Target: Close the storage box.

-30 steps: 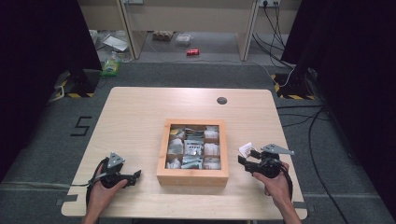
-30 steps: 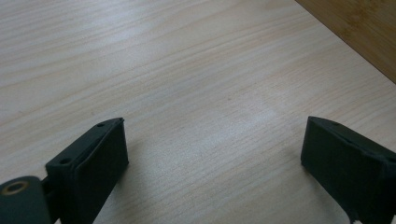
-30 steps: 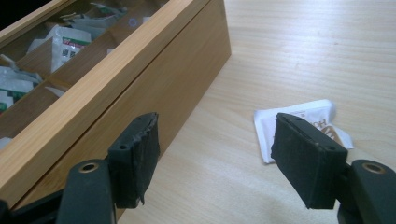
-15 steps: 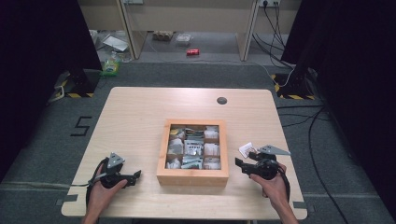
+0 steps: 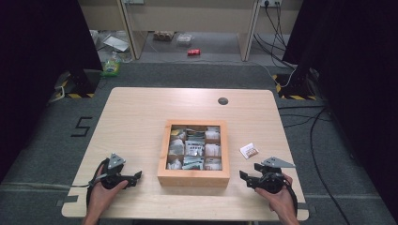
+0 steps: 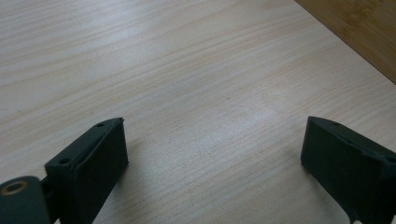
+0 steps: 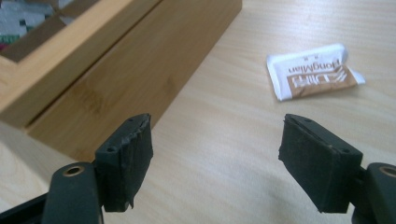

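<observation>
A wooden box (image 5: 193, 177) with small compartments of sachets stands mid-table. To its right a white and brown sachet (image 5: 249, 150) lies flat on the table, seen too in the right gripper view, where the sachet (image 7: 313, 70) is ahead and right of the jaws. My right gripper (image 5: 244, 177) (image 7: 217, 123) sits nearer the front edge than the sachet and is open; its jaws have just been opening, with nothing between them. The box's side (image 7: 140, 70) is at its left. My left gripper (image 5: 136, 176) (image 6: 215, 125) rests open over bare wood left of the box.
The light wooden table (image 5: 141, 117) has a round grommet (image 5: 223, 101) at the back. A corner of the box (image 6: 359, 28) shows at the top right of the left gripper view. Cables and clutter lie on the floor beyond the table.
My right gripper has drawn back toward the table's front edge, away from the sachet, which stays where it lay. The left gripper has not moved.
</observation>
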`<control>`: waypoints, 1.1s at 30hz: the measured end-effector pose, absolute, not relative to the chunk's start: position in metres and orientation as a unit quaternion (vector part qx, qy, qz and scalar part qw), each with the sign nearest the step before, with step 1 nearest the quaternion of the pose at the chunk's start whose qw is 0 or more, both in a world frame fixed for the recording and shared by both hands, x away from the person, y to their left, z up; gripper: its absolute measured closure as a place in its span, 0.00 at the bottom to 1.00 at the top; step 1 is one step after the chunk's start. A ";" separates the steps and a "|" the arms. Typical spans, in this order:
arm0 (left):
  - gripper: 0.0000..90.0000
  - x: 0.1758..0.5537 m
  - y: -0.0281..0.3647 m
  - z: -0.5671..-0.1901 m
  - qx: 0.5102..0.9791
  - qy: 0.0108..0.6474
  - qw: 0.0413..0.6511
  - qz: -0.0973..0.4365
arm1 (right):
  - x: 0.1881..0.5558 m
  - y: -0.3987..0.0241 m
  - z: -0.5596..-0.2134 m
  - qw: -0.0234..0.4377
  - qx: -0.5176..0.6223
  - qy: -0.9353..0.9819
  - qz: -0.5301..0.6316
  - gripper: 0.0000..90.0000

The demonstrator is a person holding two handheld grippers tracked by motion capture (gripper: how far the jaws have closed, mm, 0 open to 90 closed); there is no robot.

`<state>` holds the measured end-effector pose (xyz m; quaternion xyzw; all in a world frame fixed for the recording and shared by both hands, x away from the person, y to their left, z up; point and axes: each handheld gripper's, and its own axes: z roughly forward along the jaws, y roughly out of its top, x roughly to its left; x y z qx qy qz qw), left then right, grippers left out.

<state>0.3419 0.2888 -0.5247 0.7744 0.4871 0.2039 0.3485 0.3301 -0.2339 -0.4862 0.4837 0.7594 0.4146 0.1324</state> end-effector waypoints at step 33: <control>0.08 0.342 0.289 -0.525 0.775 0.486 0.348 0.205 | 0.308 -0.241 -0.507 0.157 0.477 0.801 0.326 0.21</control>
